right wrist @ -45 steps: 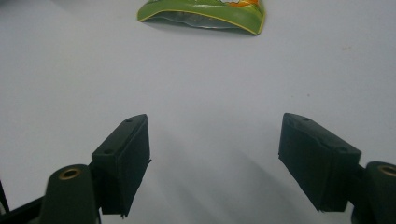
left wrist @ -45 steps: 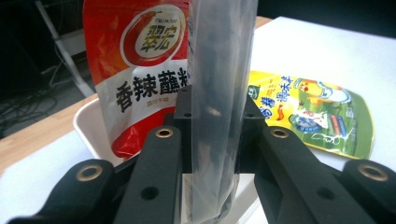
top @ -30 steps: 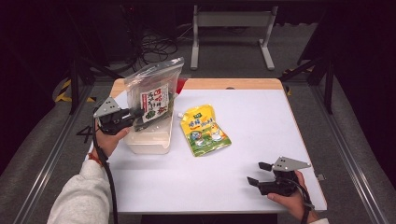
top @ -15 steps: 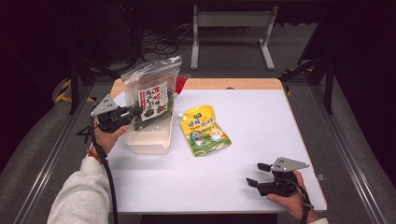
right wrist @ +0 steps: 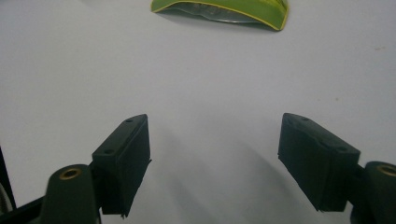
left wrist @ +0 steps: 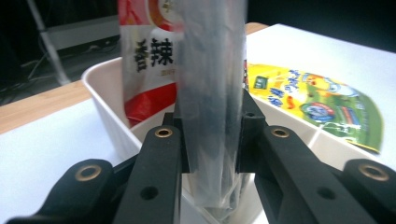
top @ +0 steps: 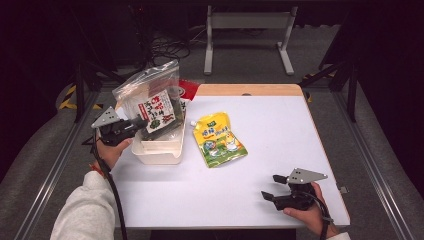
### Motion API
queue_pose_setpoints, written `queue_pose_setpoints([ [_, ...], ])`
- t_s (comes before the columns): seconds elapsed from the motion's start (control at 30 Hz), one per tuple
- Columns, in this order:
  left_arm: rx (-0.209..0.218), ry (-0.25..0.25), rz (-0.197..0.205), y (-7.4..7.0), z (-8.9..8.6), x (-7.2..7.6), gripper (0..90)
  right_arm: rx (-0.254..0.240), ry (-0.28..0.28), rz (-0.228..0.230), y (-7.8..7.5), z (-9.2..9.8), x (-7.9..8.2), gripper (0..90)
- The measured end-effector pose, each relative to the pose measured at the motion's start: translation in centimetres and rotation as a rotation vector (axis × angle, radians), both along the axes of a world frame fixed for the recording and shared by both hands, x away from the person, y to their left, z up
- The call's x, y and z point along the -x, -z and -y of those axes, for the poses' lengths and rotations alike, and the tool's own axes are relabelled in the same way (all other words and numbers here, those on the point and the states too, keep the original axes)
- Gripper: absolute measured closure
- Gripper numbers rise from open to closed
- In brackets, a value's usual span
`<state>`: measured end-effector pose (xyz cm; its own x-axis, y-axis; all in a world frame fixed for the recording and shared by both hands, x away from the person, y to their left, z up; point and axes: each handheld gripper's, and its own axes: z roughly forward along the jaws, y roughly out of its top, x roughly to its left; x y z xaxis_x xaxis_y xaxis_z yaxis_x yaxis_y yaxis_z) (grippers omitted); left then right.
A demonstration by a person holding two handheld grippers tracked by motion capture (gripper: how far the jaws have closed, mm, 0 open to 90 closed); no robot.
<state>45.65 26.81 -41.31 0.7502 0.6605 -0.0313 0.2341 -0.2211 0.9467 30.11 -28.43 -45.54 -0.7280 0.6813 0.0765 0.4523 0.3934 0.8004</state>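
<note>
My left gripper [top: 141, 122] is shut on a clear bag of dark snacks with a white and red label [top: 152, 102], holding it upright above a white tub [top: 159, 151] at the table's left. In the left gripper view the clear bag [left wrist: 210, 93] is pinched between the jaws, with a red and white packet [left wrist: 147, 51] standing in the tub [left wrist: 105, 100] behind it. A yellow and green pouch [top: 217, 140] lies flat on the white table right of the tub. My right gripper [top: 268, 187] rests open near the front right edge, its jaws wide apart over bare table [right wrist: 215, 154].
The white tabletop [top: 260, 115] has a wooden strip along its far edge [top: 250, 90]. A metal stand [top: 247, 30] and cables lie on the dark floor behind. In the right gripper view the pouch's edge [right wrist: 224, 9] lies ahead.
The left gripper has lifted the clear bag a little higher over the tub and drawn slightly left. The right gripper has stayed in place.
</note>
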Motion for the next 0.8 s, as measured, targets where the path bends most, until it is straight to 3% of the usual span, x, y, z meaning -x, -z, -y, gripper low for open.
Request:
queue_pose_setpoints([
  [0.27,-0.024,-0.029,0.013,-0.3,0.4,0.8,73.8,0.014,0.011,0.016,-0.3,-0.1,-0.2,26.5],
  [0.33,-0.019,-0.075,0.034,-0.2,0.9,1.5,71.2,0.021,0.027,0.025,-0.5,0.0,-0.2,33.8],
  [0.4,-0.014,-0.083,0.050,-0.3,1.1,2.0,61.6,0.015,0.033,0.029,-0.6,0.2,-0.2,35.0],
  [0.43,0.006,-0.110,0.065,-0.5,1.1,2.6,61.6,0.004,0.047,0.034,-0.8,0.4,-0.2,38.7],
  [0.53,0.032,-0.171,0.102,-1.6,0.9,4.0,45.0,-0.013,0.079,0.052,-1.3,1.1,-0.4,45.4],
  [0.6,0.043,-0.161,0.114,-2.0,0.7,5.1,45.4,-0.002,0.090,0.065,-1.6,1.4,-0.5,50.5],
  [0.7,0.021,-0.198,0.141,-2.1,0.8,6.8,40.7,0.002,0.065,0.079,-1.9,1.5,-0.8,67.2],
  [0.77,-0.016,-0.220,0.157,-2.1,1.1,8.2,37.0,-0.009,0.065,0.085,-2.2,1.5,-1.2,75.2],
  [0.8,-0.011,-0.216,0.152,-2.0,1.1,8.7,35.4,-0.010,0.062,0.084,-2.4,1.4,-1.4,76.1],
])
